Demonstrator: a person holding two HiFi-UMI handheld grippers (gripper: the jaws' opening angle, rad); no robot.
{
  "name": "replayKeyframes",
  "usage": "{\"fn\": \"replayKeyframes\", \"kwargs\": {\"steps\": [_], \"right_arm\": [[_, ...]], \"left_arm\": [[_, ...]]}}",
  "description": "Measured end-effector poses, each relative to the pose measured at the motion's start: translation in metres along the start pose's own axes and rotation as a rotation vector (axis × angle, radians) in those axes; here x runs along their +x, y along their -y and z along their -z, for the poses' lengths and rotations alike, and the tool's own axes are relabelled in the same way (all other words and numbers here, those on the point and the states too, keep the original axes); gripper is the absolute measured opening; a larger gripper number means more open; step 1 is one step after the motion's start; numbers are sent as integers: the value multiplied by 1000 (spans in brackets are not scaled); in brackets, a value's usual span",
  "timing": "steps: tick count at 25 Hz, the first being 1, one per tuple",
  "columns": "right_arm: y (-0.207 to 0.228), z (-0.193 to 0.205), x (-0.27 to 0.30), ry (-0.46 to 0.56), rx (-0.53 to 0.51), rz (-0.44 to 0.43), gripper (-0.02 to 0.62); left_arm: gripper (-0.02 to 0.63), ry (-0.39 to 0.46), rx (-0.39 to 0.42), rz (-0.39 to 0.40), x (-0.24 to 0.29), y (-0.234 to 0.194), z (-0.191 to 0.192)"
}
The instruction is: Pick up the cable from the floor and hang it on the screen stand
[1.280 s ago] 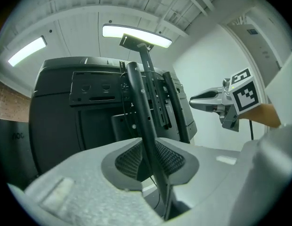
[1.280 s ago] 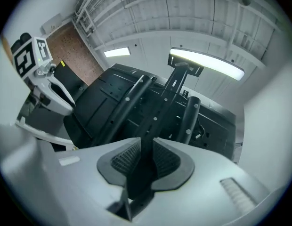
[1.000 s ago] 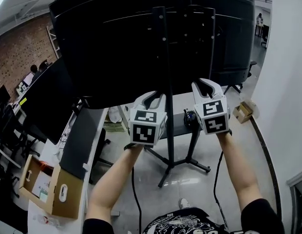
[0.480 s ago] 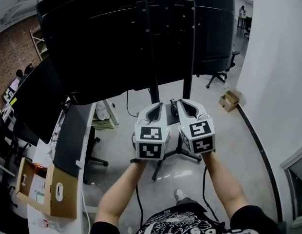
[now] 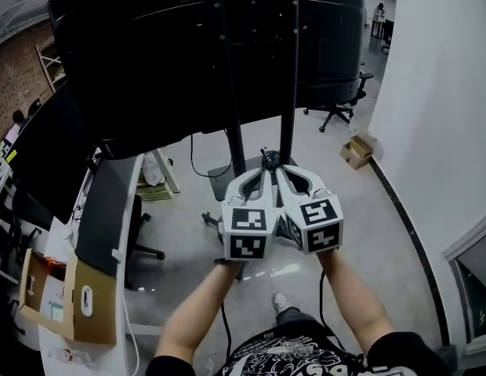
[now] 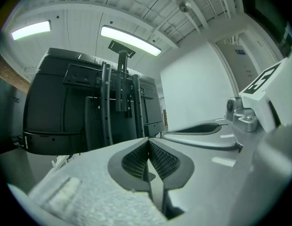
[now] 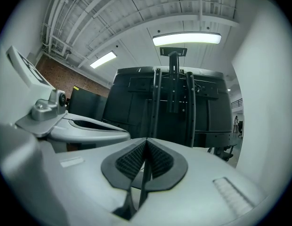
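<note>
A glossy pale grey floor (image 5: 188,233) runs between a plain white wall (image 5: 439,92) on the right and a red brick wall (image 5: 12,77) at far left, and a black office chair (image 5: 337,108) and a small cardboard box (image 5: 355,151) stand near the white wall. Along the left, a long white surface (image 5: 41,345) carries a dark monitor (image 5: 43,159) and an open cardboard carton (image 5: 78,308), with another dark chair (image 5: 141,237) pushed up to it. Overhead, long strip lights (image 6: 129,39) glow in a white ribbed ceiling (image 7: 136,13).

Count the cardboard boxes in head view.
2. One open box on the desk at lower left; a second box on the floor by the wall. Others may hide behind the screens.
</note>
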State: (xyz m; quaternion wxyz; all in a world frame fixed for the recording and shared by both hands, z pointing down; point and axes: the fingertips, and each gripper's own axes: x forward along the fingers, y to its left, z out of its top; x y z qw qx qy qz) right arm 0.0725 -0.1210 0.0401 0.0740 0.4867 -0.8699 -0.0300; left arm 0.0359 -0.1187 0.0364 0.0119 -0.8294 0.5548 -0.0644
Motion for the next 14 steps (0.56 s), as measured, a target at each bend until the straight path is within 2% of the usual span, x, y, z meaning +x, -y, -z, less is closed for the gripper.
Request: {"fn": "replayKeyframes", "kwargs": {"steps": [14], "right_arm": [[-2, 6, -7, -12, 5, -19, 5]], "left_arm": [[0, -21, -23, -22, -8, 1, 12]]}}
